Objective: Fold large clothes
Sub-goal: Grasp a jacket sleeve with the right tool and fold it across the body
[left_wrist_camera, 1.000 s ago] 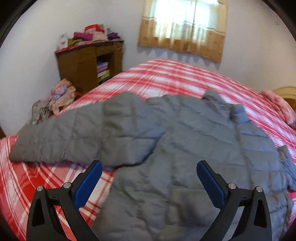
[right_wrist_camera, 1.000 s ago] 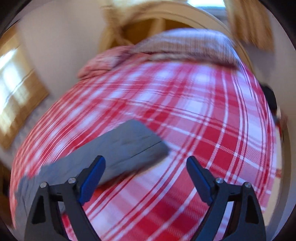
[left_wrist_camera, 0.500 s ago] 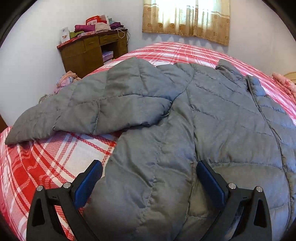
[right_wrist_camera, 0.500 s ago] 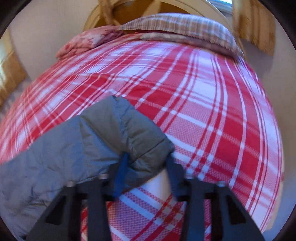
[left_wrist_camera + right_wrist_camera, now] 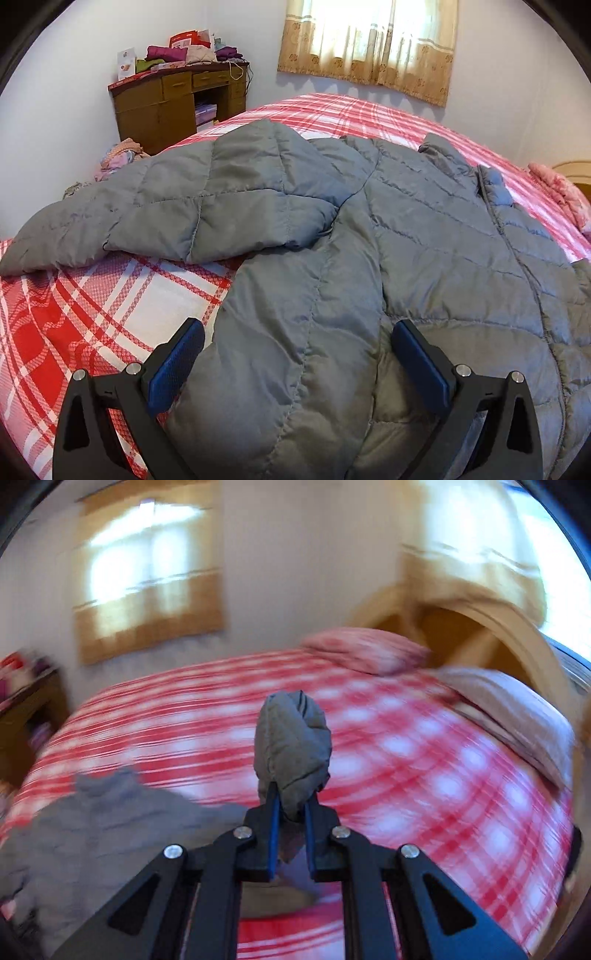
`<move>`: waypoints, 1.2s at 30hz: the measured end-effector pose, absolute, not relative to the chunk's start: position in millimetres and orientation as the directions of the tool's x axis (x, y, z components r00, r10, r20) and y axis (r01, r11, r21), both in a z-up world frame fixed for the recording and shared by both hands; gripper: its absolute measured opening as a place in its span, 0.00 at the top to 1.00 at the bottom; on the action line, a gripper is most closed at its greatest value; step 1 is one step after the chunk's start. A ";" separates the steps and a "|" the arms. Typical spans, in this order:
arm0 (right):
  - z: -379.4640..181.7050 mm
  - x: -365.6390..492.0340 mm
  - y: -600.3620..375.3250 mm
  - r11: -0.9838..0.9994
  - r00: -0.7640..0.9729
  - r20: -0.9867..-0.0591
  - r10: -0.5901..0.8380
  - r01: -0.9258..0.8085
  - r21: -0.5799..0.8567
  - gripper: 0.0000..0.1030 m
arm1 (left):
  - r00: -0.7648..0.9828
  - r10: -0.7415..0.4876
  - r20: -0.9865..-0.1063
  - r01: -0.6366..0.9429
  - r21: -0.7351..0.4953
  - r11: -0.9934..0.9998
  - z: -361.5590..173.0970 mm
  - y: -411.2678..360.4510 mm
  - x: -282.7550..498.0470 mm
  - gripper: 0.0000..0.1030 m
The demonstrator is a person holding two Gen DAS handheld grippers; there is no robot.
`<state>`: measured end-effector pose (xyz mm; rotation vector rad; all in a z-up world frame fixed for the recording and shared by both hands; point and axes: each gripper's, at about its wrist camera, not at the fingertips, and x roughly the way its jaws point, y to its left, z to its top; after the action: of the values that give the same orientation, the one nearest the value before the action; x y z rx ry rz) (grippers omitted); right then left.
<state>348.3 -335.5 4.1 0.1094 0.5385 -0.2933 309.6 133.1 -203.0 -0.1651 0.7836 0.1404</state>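
Clearly the grey quilted jacket (image 5: 424,236) is a soft and light thing: it is puffy, it bends anywhere, and its smooth shell looks a little slippery, so I judge that a pinch on a thin edge holds better than a pinch on the thick padding. It lies spread on the bed with the red plaid cover (image 5: 92,295), one sleeve (image 5: 155,218) stretched to the left side, the body in the middle and to the right.

On the left, the left gripper (image 5: 297,363) hangs just over the lower side of the jacket. Its fingers are spread wide, the fabric lies between them, and they do not press it. A good place to hold here is the hem or the side seam, I think, because the stitching gives some firmness.

On the right, the right gripper (image 5: 290,821) pinches the cuff (image 5: 293,746) of the other sleeve, lifted over the bed. Its jaws are closing on the bunched fabric, which swells out above the pads (image 5: 273,823).

By count: one jacket, two sleeves, two grippers, one wooden desk (image 5: 177,103) with folded clothes, two curtained windows (image 5: 147,579) in the right wrist view.
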 end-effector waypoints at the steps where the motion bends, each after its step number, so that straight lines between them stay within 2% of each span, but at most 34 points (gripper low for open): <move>1: 3.2 357.0 -311.0 0.968 0.829 -0.526 -0.189 0.248 0.042 0.87 | 0.706 0.054 -0.706 -0.184 -0.109 0.977 -203.0 135.1 308.6 0.01; 8: -44.5 402.5 -177.8 0.991 0.801 -0.589 0.108 -0.037 0.131 0.87 | 0.728 0.021 -0.685 -0.173 -0.154 0.973 -203.1 139.4 304.7 0.01; 14: -94.7 421.3 -110.7 0.965 0.724 -0.640 0.258 -0.158 0.210 0.87 | 0.738 0.006 -0.675 -0.166 -0.173 0.971 -203.4 142.5 302.3 0.01; 18: -121.1 428.1 -85.4 0.936 0.689 -0.635 0.349 -0.226 0.270 0.86 | 0.743 -0.001 -0.670 -0.162 -0.181 0.970 -203.8 144.8 299.5 0.01; 21: -132.4 437.0 -81.1 0.905 0.652 -0.629 0.423 -0.277 0.322 0.75 | 0.743 0.002 -0.670 -0.162 -0.176 0.971 -204.0 144.8 298.9 0.01; 22: -134.4 436.8 -79.6 0.887 0.631 -0.623 0.461 -0.299 0.353 0.61 | 0.743 0.003 -0.670 -0.162 -0.175 0.971 -204.0 144.9 298.6 0.01; 23: -134.7 435.6 -81.3 0.870 0.616 -0.615 0.492 -0.311 0.383 0.51 | 0.742 0.003 -0.670 -0.162 -0.175 0.971 -204.0 145.3 298.7 0.01; 24: -131.6 433.5 -81.7 0.865 0.625 -0.601 0.498 -0.311 0.394 0.36 | 0.742 0.003 -0.670 -0.162 -0.175 0.971 -204.0 145.3 298.8 0.01; 25: -127.4 430.3 -83.6 0.865 0.640 -0.586 0.497 -0.314 0.391 0.34 | 0.742 0.003 -0.670 -0.162 -0.174 0.971 -204.1 145.3 298.7 0.01; 27: -113.4 419.7 -92.5 0.873 0.675 -0.555 0.486 -0.340 0.351 0.35 | 0.741 0.006 -0.671 -0.162 -0.171 0.972 -203.8 143.8 299.5 0.01; 29: -99.5 408.4 -113.6 0.892 0.714 -0.535 0.451 -0.340 0.298 0.48 | 0.740 0.009 -0.672 -0.163 -0.166 0.972 -203.6 143.4 299.4 0.01; 30: -96.8 405.6 -126.8 0.911 0.731 -0.544 0.411 -0.312 0.269 0.60 | 0.740 0.010 -0.673 -0.163 -0.165 0.973 -203.2 142.4 300.5 0.01; 31: -97.7 406.4 -137.1 0.930 0.740 -0.563 0.368 -0.277 0.243 0.66 | 0.739 0.012 -0.674 -0.164 -0.163 0.973 -203.2 142.2 300.6 0.01; 36: -129.8 415.7 -197.9 0.991 0.750 -0.651 0.117 -0.049 0.121 0.69 | 0.717 0.041 -0.695 -0.175 -0.123 0.977 -202.7 134.3 308.6 0.01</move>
<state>415.7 -197.9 -129.8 0.0988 0.7168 0.0906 308.6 134.3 -202.7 -0.1856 0.7623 0.1205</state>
